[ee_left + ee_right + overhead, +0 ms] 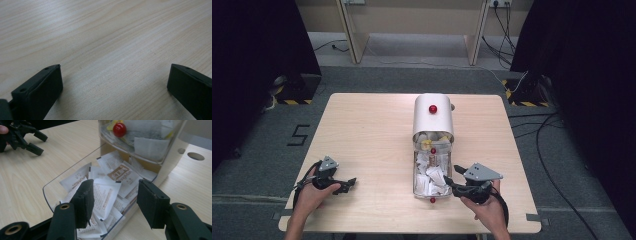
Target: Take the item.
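The right gripper, jaws wide, hovers over the sachets in the clear tray; the left gripper, jaws wide, rests left of the tray.

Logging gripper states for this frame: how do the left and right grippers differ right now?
The left gripper rests over bare table, while the right gripper reaches to the clear tray of paper sachets. The left's jaws frame only wood grain; the right's straddle sachets. Both are open, holding nothing.

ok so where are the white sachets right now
In the high view the white sachets lie in the clear drawer pulled out toward the person from the white dispenser, at table centre, just left of the right gripper.
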`<move>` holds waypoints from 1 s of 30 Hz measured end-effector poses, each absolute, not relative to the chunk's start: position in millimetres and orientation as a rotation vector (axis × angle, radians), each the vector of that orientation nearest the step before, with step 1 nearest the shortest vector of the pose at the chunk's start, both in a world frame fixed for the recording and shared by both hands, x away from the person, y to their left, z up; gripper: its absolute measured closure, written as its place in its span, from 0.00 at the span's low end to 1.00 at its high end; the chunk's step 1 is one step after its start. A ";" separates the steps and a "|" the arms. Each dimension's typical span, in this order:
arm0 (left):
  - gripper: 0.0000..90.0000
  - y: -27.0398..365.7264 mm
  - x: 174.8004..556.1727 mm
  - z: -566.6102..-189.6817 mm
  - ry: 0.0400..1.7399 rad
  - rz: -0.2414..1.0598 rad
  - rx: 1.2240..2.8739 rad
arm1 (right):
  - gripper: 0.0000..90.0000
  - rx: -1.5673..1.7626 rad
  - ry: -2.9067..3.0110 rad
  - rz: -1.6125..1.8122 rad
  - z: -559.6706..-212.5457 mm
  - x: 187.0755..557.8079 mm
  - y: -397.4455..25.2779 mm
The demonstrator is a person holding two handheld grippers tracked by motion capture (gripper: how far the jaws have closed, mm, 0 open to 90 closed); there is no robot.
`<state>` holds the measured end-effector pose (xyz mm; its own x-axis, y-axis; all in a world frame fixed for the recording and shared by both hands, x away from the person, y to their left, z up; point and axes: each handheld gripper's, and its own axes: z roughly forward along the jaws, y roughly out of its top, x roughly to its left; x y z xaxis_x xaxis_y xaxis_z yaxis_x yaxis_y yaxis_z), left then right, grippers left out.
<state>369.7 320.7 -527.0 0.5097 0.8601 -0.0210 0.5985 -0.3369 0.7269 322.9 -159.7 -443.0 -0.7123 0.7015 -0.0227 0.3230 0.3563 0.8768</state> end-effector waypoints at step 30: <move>0.00 320.6 369.7 -527.1 1.188 0.486 2.062 | 0.66 0.773 2.335 1.228 -468.3 330.3 -124.6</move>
<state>369.7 320.6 -527.1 0.5098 0.8600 -0.0217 0.5985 -0.3364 0.7271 330.3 -124.6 -468.3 -0.7718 0.6304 -0.0832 0.2884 0.4637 0.8377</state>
